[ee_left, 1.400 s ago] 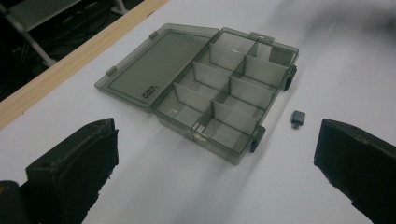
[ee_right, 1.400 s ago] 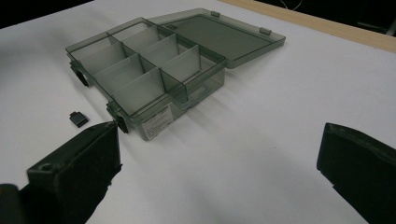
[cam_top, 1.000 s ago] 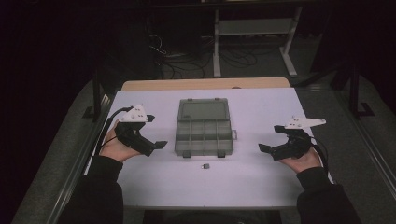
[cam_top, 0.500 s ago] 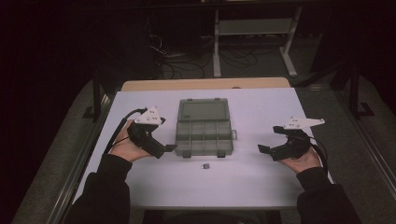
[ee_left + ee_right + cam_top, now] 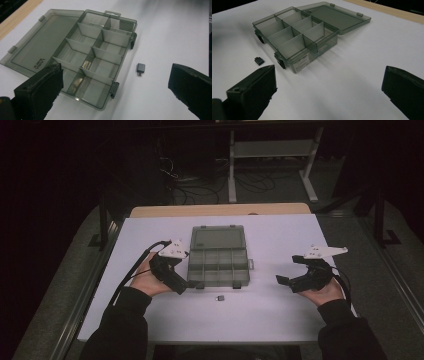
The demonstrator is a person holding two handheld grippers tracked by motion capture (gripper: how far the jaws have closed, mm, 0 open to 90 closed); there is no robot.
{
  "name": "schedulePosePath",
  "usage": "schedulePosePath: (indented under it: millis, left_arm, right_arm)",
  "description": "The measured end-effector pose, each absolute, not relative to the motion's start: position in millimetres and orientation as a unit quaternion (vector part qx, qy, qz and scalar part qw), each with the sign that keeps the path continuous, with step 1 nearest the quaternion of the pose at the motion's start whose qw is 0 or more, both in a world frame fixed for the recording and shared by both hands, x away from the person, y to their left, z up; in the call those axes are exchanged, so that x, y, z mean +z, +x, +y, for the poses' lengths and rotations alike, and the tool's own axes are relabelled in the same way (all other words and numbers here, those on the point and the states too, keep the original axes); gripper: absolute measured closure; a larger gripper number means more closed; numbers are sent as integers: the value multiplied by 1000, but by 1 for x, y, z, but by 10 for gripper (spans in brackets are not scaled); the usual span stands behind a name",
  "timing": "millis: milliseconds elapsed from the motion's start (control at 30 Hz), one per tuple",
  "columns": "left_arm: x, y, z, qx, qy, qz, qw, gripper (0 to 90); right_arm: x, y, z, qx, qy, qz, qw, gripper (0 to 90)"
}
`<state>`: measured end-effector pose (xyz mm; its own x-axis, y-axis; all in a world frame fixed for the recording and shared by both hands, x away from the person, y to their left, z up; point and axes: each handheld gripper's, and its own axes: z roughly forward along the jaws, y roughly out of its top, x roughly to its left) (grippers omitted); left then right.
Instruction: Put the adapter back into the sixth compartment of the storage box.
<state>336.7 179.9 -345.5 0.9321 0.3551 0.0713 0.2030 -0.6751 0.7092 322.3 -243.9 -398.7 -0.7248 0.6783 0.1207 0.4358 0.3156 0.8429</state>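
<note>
Where the high view looked down on the white table (image 5: pixel 280 320), the open compartment box (image 5: pixel 218 262) lay between the left gripper (image 5: pixel 187 287) and right gripper (image 5: pixel 284 281). In the left gripper view, jaws stood apart, framing a small adapter (image 5: pixel 140 69) beside the box. The right gripper view likewise showed jaws spread wide.

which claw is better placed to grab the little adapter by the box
Left, probably. The left claw sits open at the box's near corner, close to the adapter; the right claw is farther off.
</note>
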Motion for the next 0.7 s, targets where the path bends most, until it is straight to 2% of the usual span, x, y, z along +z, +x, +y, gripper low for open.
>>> schedulePosePath:
  millis: [700]
  left_arm:
    - [-369, 333, 158, 73, 920, 132, 362, 0]
  right_arm:
    - [-400, 322, -242, 468, 343, 806, 119, 0]
